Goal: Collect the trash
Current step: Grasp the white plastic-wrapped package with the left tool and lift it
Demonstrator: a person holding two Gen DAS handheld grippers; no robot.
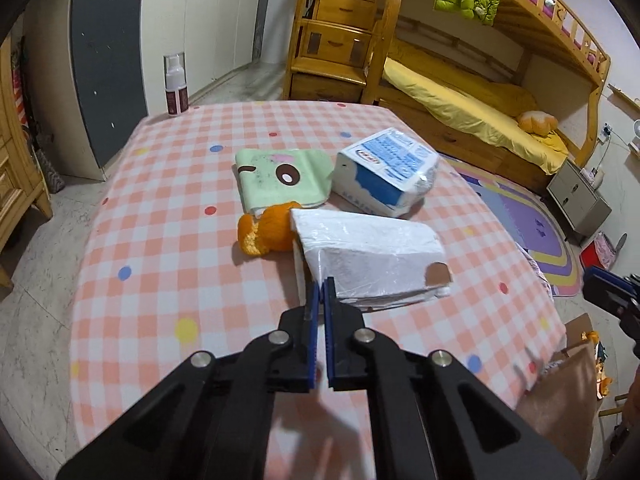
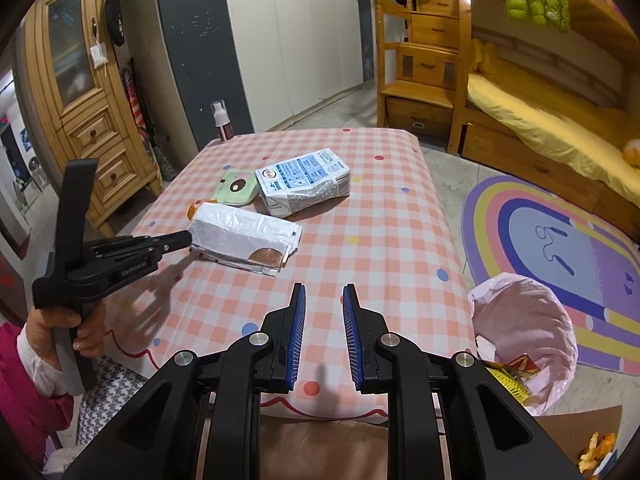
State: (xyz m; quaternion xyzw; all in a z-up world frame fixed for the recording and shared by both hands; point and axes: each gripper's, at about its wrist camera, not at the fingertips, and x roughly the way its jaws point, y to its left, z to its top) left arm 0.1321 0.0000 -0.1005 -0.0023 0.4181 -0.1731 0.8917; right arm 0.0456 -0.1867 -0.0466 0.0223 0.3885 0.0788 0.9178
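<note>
A white plastic-wrapped packet (image 1: 372, 260) (image 2: 244, 240) lies on the checked table (image 1: 160, 240). My left gripper (image 1: 322, 286) is shut, its tips at the packet's near corner; whether they pinch the wrap is unclear. It also shows in the right wrist view (image 2: 186, 238). Orange peel (image 1: 266, 232) lies behind the packet. A blue and white carton (image 1: 384, 172) (image 2: 304, 184) and a green packet (image 1: 280, 178) (image 2: 236, 188) lie farther back. My right gripper (image 2: 323, 300) is open and empty above the table's near edge.
A pink-lined trash bin (image 2: 524, 332) with wrappers stands on the floor right of the table. A spray bottle (image 1: 176, 88) stands at the table's far left corner. A bunk bed (image 2: 540, 120) and a rainbow rug (image 2: 560, 240) lie to the right.
</note>
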